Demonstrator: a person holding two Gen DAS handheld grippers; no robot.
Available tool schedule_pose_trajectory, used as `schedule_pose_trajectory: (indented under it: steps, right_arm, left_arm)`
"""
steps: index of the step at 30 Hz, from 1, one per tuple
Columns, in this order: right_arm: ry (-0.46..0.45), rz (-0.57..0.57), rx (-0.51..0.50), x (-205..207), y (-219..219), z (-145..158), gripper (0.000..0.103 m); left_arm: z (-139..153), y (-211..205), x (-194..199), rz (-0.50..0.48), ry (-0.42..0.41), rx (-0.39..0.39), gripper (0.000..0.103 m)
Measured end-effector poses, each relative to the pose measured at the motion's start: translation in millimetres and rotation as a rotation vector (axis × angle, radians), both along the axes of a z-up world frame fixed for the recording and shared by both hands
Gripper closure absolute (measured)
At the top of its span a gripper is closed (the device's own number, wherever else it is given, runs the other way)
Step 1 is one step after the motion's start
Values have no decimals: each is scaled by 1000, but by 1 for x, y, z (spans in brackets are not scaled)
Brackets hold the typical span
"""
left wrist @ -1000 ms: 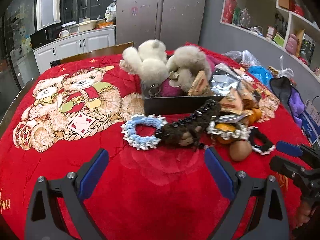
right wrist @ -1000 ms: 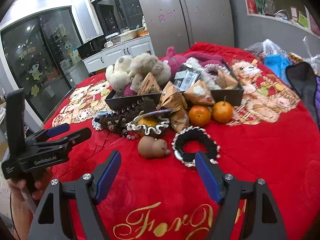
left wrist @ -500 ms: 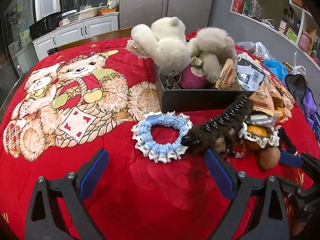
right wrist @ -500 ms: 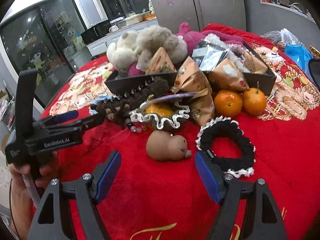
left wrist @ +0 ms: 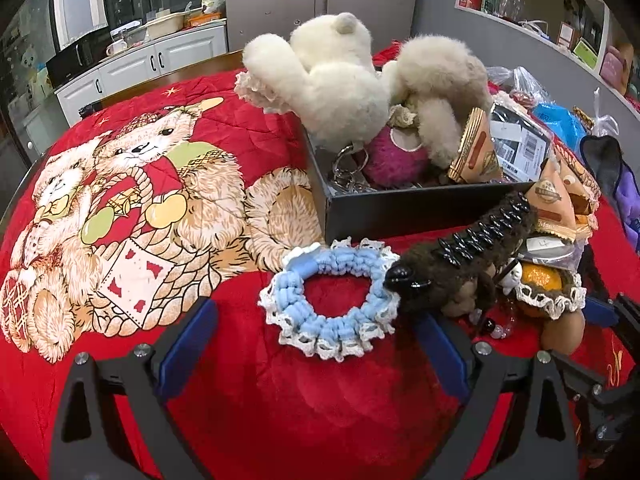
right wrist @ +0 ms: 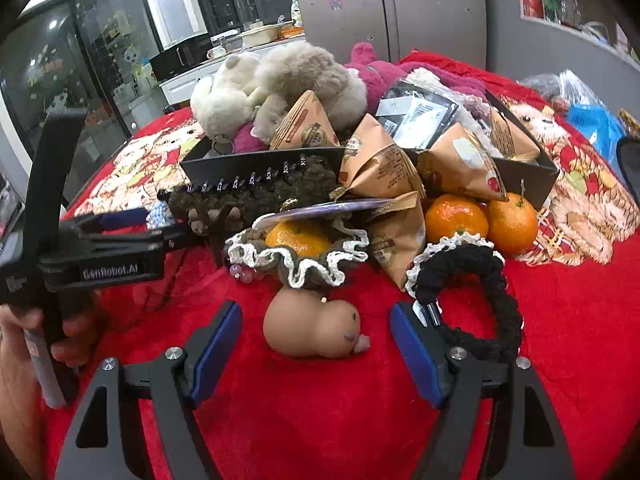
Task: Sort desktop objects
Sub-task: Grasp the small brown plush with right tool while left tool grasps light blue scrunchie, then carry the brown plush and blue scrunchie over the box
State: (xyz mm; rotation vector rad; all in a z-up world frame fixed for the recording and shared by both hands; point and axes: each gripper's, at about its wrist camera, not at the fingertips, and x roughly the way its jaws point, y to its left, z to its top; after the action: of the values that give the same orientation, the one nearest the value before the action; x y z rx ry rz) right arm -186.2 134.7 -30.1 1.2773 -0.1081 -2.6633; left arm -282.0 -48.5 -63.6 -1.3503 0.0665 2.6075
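A blue and white lace scrunchie [left wrist: 330,298] lies on the red blanket, just ahead of my open left gripper [left wrist: 316,344]. Beside it rests a brown furry hair claw [left wrist: 460,264] with black teeth. My right gripper [right wrist: 316,336] is open, and a tan squishy toy [right wrist: 314,330] lies between its fingertips, untouched. A black scrunchie [right wrist: 476,280] with white trim sits against the right finger [right wrist: 414,350]. A mandarin in a brown scrunchie [right wrist: 298,246] lies behind the toy. A black box [left wrist: 400,208] holds plush bears [left wrist: 340,76], snack packets and keys.
Two mandarins [right wrist: 480,220] and paper snack packets [right wrist: 380,176] lie in front of the box. A hand holds the left gripper's body [right wrist: 80,248] at the left of the right wrist view. Bags [left wrist: 560,120] lie at the table's far right. Cabinets and a fridge stand behind.
Both grippers have moved forward and down toward the pile. The blue scrunchie and the tan toy now loom larger, and the toy sits between the right fingertips. Both grippers stayed open.
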Motion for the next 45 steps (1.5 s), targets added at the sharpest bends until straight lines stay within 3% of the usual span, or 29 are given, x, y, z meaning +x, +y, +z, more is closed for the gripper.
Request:
schedule_pose_trajectory:
  steps: [1, 2, 3, 5, 7, 8, 16, 20, 27, 34, 45]
  right_arm:
    - [2, 1, 10, 0, -1, 0, 24]
    - [2, 1, 13, 0, -1, -1, 24]
    - [2, -1, 13, -1, -1, -1, 24]
    - [7, -9, 2, 0, 1, 0, 29]
    - [13, -26, -7, 1, 5, 0, 51]
    - [13, -24, -25, 2, 8, 1, 53]
    - [19, -6, -36, 8, 5, 1, 54]
    - [25, 0, -49, 15, 5, 3, 54]
    - [55, -19, -58, 25, 7, 14, 54]
    - [136, -5, -45, 46, -3, 49, 54]
    - [226, -8, -11, 65, -13, 98, 54]
  left_arm:
    - [0, -1, 1, 8, 4, 0, 14]
    - [1, -3, 1, 29, 11, -7, 25]
    - [2, -6, 2, 49, 23, -10, 49]
    - [5, -12, 5, 73, 37, 0, 78]
    - [6, -19, 9, 73, 33, 35, 83]
    - [6, -23, 10, 81, 31, 46, 86]
    - [11, -27, 24, 95, 53, 32, 90]
    - [18, -29, 33, 101, 54, 74, 90]
    - [49, -21, 61, 104, 125, 94, 90]
    - [86, -20, 97, 100, 182, 112, 90]
    - [112, -7, 129, 80, 212, 117, 90]
